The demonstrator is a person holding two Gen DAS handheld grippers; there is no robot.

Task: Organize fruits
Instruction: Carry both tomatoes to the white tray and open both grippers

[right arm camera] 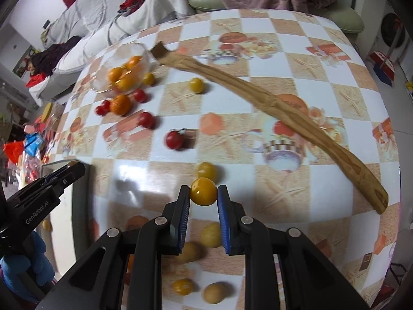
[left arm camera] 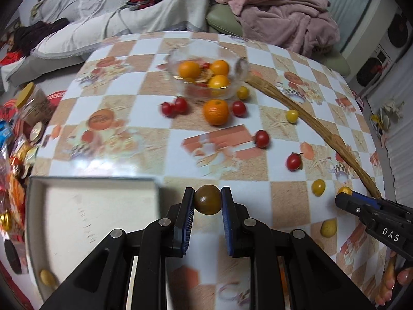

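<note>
My left gripper is shut on an olive-brown cherry tomato, held just right of a white box that has one yellow tomato in its near corner. My right gripper is shut on a yellow cherry tomato above the table's front part. A glass bowl at the back holds oranges. One orange, several red tomatoes and yellow tomatoes lie loose on the checkered table. The left gripper also shows in the right wrist view.
A long curved wooden stick lies across the right of the table, one end by the bowl. More yellow tomatoes lie under my right gripper. Snack packets and a jar clutter the left. Sofa with blankets stands behind.
</note>
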